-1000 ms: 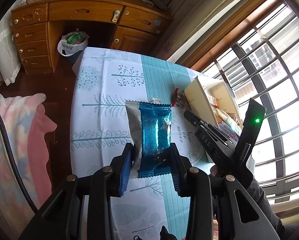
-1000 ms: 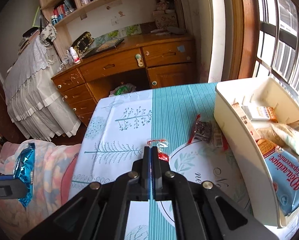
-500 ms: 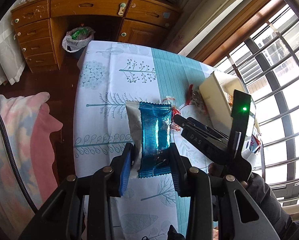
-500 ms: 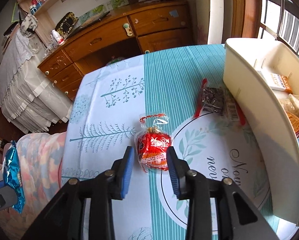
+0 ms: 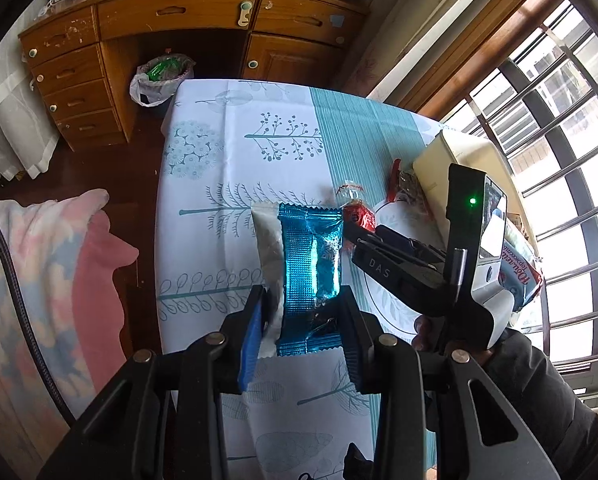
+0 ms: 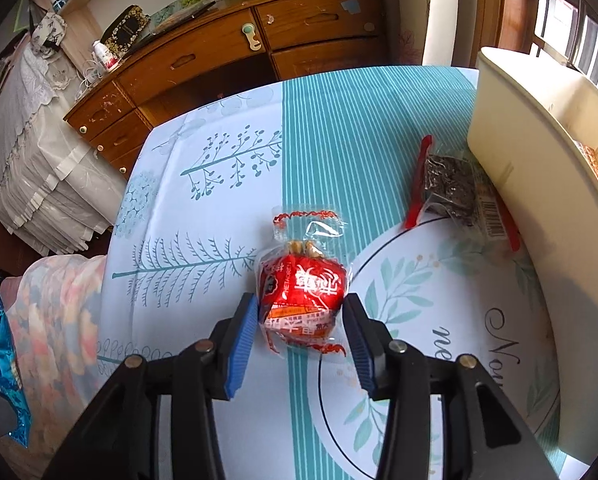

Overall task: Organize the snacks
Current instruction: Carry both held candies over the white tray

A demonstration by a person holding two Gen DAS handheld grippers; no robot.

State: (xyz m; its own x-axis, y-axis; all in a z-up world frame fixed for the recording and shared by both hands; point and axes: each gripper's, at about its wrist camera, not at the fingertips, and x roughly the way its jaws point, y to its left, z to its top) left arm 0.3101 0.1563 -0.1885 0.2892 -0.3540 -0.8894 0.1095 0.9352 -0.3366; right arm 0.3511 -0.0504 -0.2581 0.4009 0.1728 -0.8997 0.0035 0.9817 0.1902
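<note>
Left view: my left tongs (image 5: pixel 302 322) stay clenched on the blue pack (image 5: pixel 312 264), held above the counter (image 5: pixel 235 152). My right tongs (image 5: pixel 349 229) have swung in beside the red snack (image 5: pixel 358 216), so its pickup is next.

Right view: a second ago these tongs (image 6: pixel 299 330) were closed; now they gape around the red snack (image 6: pixel 302 294), not yet gripping. Only here do I see the dark packet (image 6: pixel 451 186) against the bin (image 6: pixel 539 208).
</note>
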